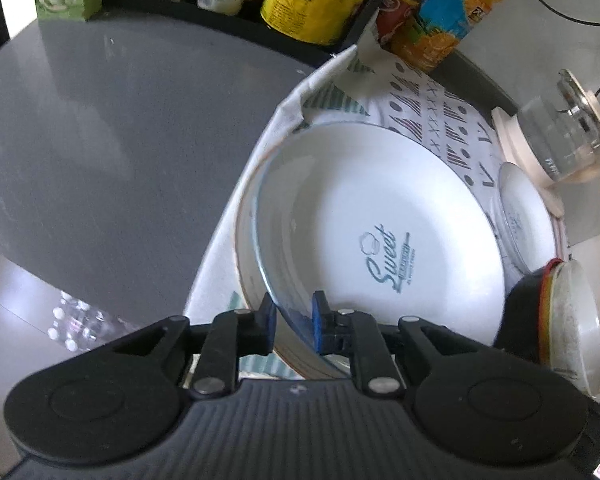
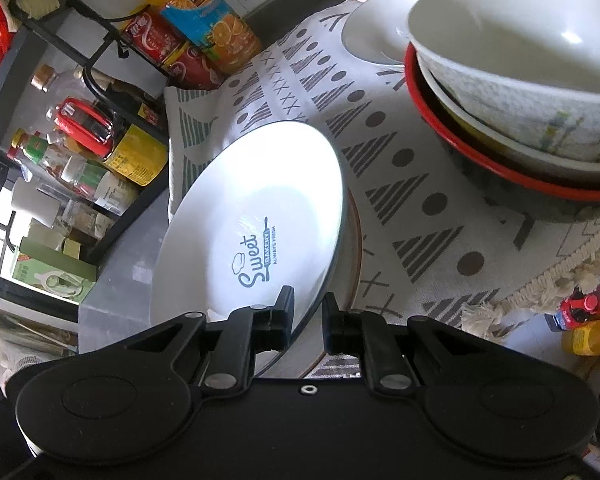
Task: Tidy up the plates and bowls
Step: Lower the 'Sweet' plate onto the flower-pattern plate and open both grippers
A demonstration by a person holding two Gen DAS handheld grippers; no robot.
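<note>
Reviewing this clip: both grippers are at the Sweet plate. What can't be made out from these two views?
- Plate under the Sweet plate: both views, covered, only a brown-edged rim shows.
- Bowl stack: right wrist view, cut off by the frame edge; the lower bowls' insides are hidden by the top bowl.
- Small plate: left wrist view, print too small to read.
- Left gripper pad contact: hidden by the rim.

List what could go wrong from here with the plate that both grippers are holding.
1. The white Sweet plate is tilted and pinched only at its rim by the left gripper and right gripper; it could slip.
2. It hangs over another plate underneath; a drop could chip both.
3. The stacked bowls stand close by; a swing could knock them.
</note>
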